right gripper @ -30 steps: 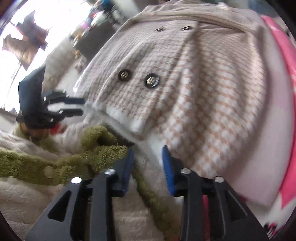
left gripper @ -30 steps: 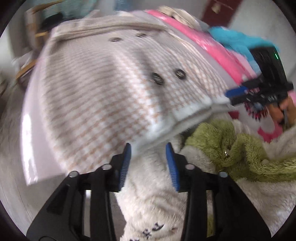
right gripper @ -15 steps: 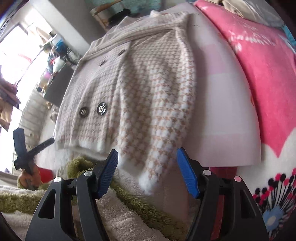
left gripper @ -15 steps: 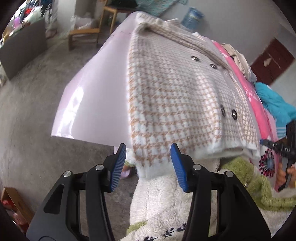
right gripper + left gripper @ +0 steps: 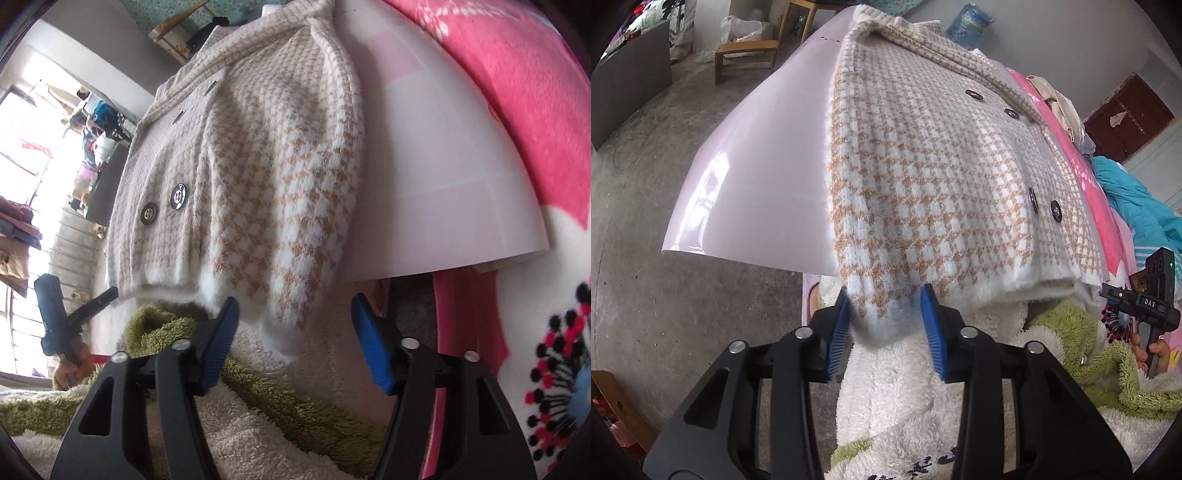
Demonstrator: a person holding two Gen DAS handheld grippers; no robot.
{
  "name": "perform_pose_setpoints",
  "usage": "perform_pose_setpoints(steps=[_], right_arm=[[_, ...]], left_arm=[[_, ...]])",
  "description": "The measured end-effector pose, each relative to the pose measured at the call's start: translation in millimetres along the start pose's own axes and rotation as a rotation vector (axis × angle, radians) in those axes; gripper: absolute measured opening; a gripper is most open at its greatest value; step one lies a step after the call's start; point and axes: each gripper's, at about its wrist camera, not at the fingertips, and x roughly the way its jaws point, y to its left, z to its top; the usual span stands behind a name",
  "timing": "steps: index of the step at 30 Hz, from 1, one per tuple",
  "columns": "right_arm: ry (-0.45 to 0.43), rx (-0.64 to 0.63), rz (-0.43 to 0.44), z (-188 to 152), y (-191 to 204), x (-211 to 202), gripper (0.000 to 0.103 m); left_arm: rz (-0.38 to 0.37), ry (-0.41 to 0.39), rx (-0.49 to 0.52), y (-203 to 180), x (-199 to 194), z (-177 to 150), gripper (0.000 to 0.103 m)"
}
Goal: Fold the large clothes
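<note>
left tongs [image 5: 888, 325]: closing, coat [image 5: 923, 177] cuff between pads, left pad touching | right tongs [image 5: 293, 341]: closing, released, other cuff between, clear of pads

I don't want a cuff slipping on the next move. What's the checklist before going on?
1. Left claw around left cuff, jaws just closing: ok.
2. Its pads pressing that cuff: cannot tell.
3. Right claw gripping right cuff: not ok, jaws just closing but apart from it.
4. Coat lying on pink board: ok.
5. White fleece clear of the left claw: cannot tell.
</note>
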Motion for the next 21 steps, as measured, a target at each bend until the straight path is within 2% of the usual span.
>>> perform_pose_setpoints(steps=[3,8,12,15,18,21], right_arm=[[0.011,-0.014,-0.015,0,3,1,0.043],[-0.008,-0.065,-0.041,-5,15,-4,0.013],[-0.073,-0.099,-0.015,-3,23,-24,0.009],[-0.125,-0.108,0.016,2,28,-40,0.008],[-0.185,-0.128,0.051,14,36,-53,0.008],[-0.247,-0.157,0.059,29,43,-59,0.008]], left_arm=[[-0.002,-0.010,0.021,-3,-3,-2,0.022],[-0.005,-0.031,0.078,-13,-15,-3,0.012],[-0.020,-0.070,0.129,-28,-30,0,0.009],[-0.077,-0.114,0.143,-39,-43,8,0.009],[-0.119,-0.150,0.150,-47,-51,19,0.009],[-0.127,-0.193,0.163,-54,-54,38,0.009]])
